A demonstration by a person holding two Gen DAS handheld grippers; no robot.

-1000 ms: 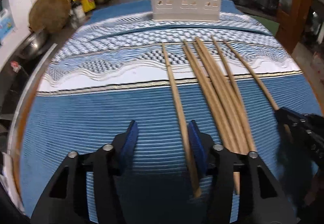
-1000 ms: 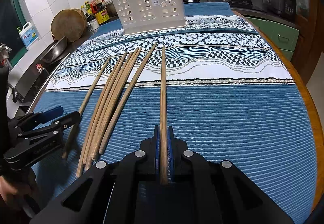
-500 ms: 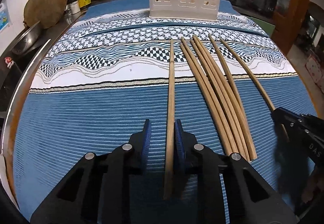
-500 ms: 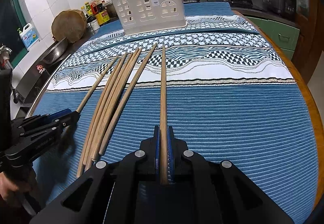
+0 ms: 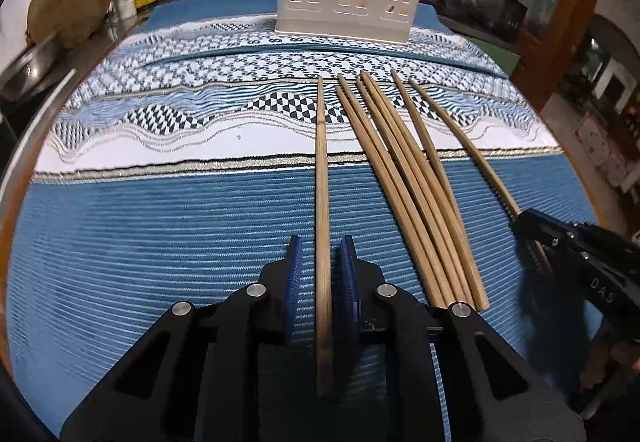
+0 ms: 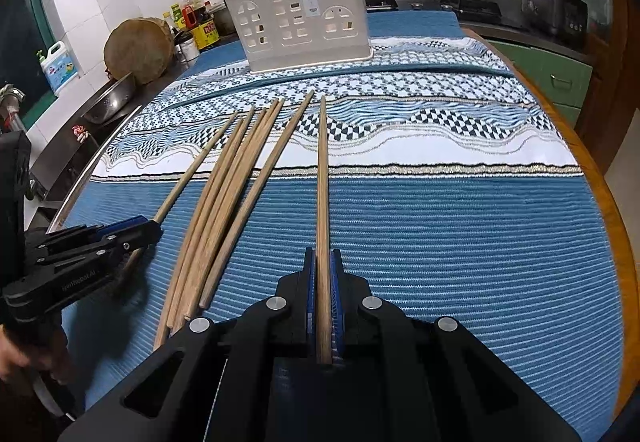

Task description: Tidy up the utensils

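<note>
Covering the round table, the blue patterned cloth (image 6: 460,242) bears a white holder (image 6: 300,22) at the far edge & a bundle of loose chopsticks (image 6: 224,210) nearer; R gripper (image 6: 323,270) is clenched on one chopstick (image 6: 322,178). L gripper (image 5: 322,262) jaws are closing round another stick (image 5: 321,162), small gap either side, so centre it & squeeze fully before lifting, I'd say. Only the right view shows two sticks already upright in the holder.
</note>
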